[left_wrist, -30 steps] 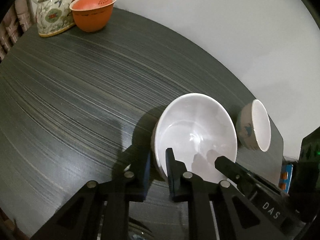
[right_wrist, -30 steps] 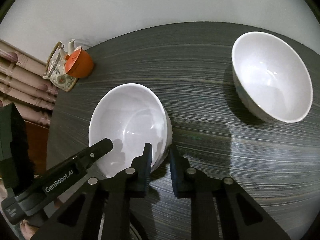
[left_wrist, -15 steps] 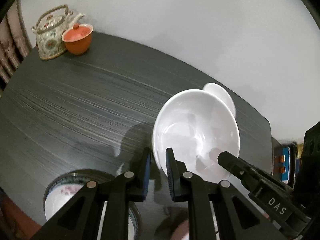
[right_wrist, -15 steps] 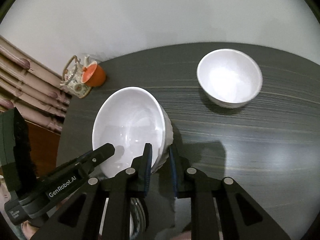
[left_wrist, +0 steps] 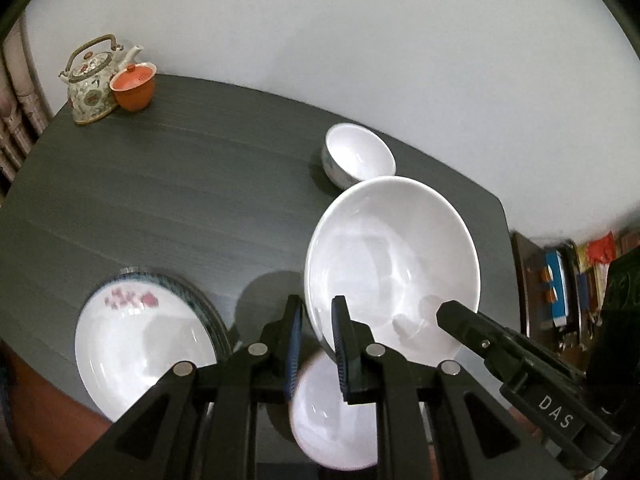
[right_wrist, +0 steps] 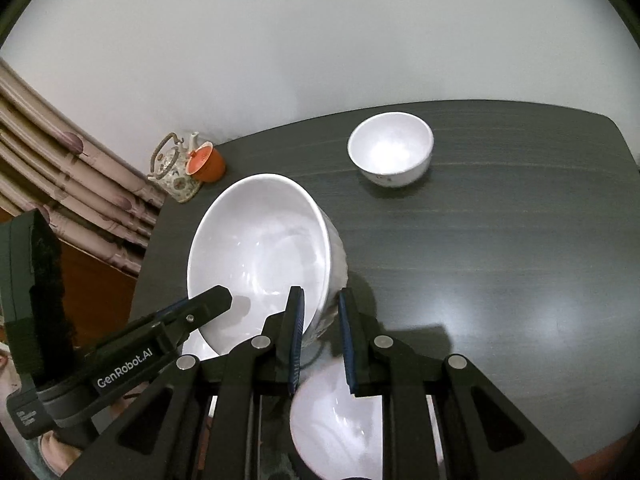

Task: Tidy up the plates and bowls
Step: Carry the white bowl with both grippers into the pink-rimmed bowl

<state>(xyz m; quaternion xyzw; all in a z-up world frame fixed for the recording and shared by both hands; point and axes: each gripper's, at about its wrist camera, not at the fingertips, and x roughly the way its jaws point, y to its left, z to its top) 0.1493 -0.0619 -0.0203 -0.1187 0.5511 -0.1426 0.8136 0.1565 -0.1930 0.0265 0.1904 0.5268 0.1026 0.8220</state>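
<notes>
Both hand-held grippers pinch large white bowl [left_wrist: 392, 264], apparently airborne.

Both the left gripper [left_wrist: 316, 334] and the right gripper [right_wrist: 320, 330] point steeply downward side by side, each with jaws nearly closed, pinching opposite rims of one bowl [left_wrist: 392, 264].

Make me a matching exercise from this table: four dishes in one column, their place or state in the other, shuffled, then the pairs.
1. large white bowl
2. small white bowl
3. flowered plate
4. orange lidded cup

A. beside the teapot
B. alone near the table's far edge
C. gripped by its rim on both sides
D. on top of a plate stack

Pairs: 1-C, 2-B, 3-D, 4-A
</notes>
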